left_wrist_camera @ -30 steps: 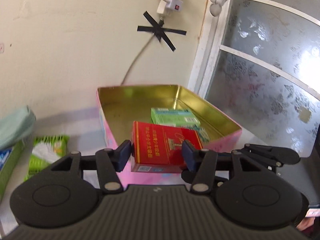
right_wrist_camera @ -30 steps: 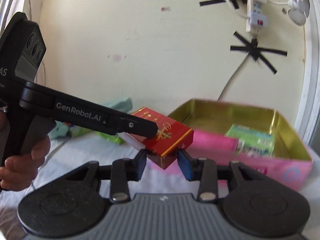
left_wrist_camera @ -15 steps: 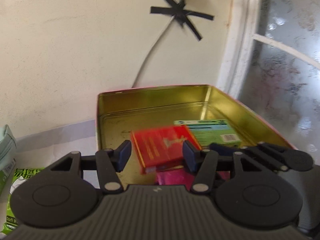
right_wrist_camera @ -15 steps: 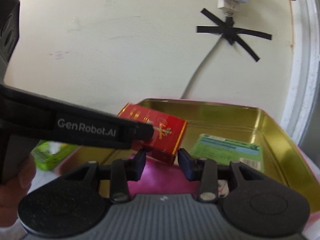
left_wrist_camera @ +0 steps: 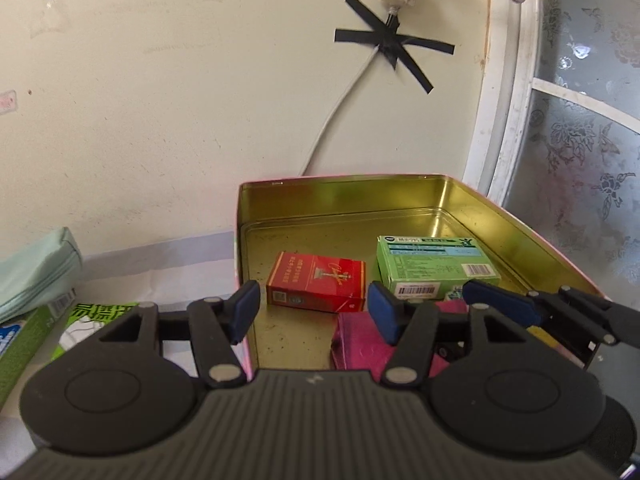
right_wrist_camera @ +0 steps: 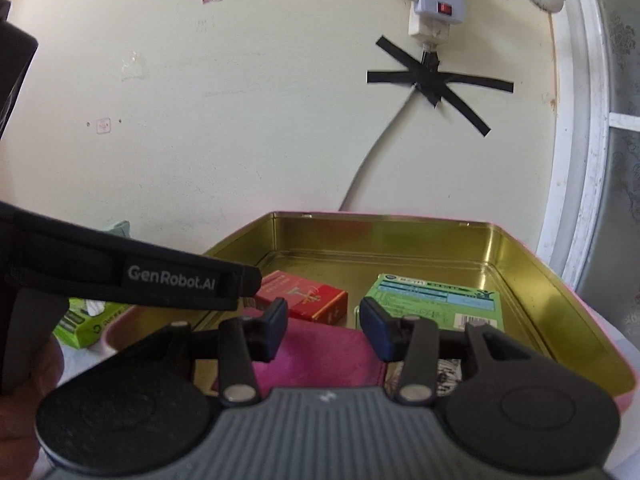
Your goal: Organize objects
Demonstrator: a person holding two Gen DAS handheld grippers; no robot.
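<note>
stowed in tin: red pack, green box, pink item. outside, left: tissue pack, pouch. left tongs and right tongs released.

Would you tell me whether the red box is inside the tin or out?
Inside: the red box lies flat on the tin's gold floor, left of the green box, free of the open left gripper.

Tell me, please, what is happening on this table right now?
A person with a handheld gripper in each hand is sorting small items into a gold-lined tin. The red box lies flat on the tin's floor beside a green box, with a pink item nearer the front. The left gripper is open and holds nothing, just short of the red box. The right gripper is also open and empty. A green tissue pack waits outside the tin.
</note>
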